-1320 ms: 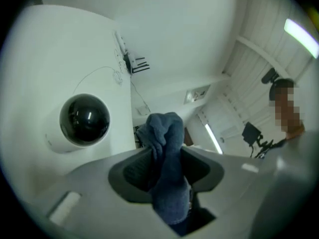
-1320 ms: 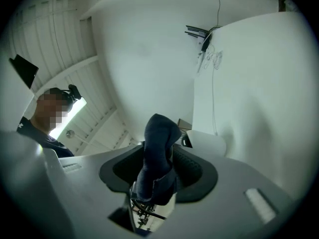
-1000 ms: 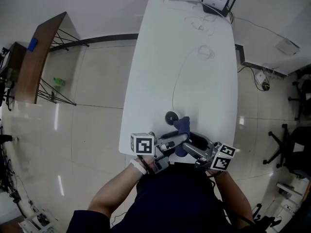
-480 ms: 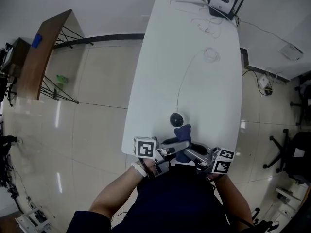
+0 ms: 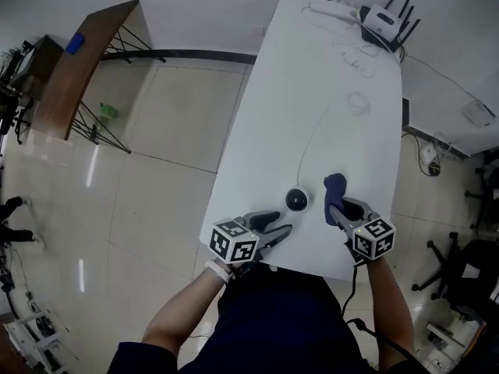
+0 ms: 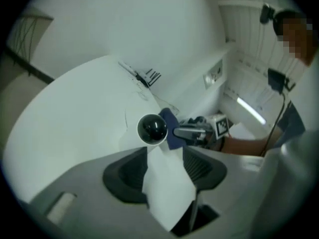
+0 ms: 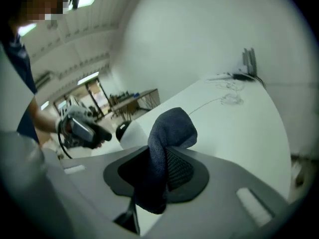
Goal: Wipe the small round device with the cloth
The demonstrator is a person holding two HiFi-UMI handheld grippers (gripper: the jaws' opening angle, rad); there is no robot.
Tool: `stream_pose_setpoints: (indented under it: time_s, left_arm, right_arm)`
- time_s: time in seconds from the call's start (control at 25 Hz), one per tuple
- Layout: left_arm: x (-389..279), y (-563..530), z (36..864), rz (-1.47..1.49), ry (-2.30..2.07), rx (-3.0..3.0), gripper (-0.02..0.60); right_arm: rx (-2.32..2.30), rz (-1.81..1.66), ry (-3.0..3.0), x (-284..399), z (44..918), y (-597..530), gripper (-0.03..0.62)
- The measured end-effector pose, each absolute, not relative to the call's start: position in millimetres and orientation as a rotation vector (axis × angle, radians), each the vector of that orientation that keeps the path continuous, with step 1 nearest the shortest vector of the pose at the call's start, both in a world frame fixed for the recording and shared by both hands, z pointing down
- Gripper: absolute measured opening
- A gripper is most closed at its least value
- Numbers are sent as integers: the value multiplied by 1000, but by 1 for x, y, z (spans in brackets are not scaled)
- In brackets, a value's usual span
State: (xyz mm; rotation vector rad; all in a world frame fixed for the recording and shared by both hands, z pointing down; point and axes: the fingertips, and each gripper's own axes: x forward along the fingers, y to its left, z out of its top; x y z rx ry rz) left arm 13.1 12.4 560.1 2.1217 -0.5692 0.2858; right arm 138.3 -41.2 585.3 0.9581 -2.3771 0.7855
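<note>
Comparing with a second ago, I find my two grippers have parted: then both met at the cloth (image 5: 334, 188) near the counter's (image 5: 312, 92) near edge, now they stand either side of the small round device (image 5: 296, 199). My left gripper (image 5: 281, 223) lies just left of the device and carries nothing. Its own view shows the jaws standing wide with only bare counter between them, having just drawn in a little, and the device (image 6: 152, 128) close ahead of the tips. My right gripper (image 5: 341, 209) is just right of the device. Its jaws have just been closing and now pinch the dark blue cloth (image 7: 168, 131), which bulges above the pads and hangs below them. The cloth has left the left gripper's reach and is held by the right alone, near the device; whether it touches it I cannot tell. The device appears unmoved, upright on the counter with its thin cable (image 5: 316, 135) running away toward the router (image 5: 383, 18) at the far end.
</note>
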Motion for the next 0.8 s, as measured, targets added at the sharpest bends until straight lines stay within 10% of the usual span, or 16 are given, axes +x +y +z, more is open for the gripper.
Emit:
stream_pose_setpoints:
  time_s: [0.4, 0.8]
  left_arm:
    - [14, 2, 590, 554, -706, 2175, 222]
    - [13, -3, 598, 536, -693, 2137, 225]
  right_arm:
    - [159, -259, -1968, 77, 618, -93, 101]
    - [193, -148, -1873, 70, 643, -76, 100]
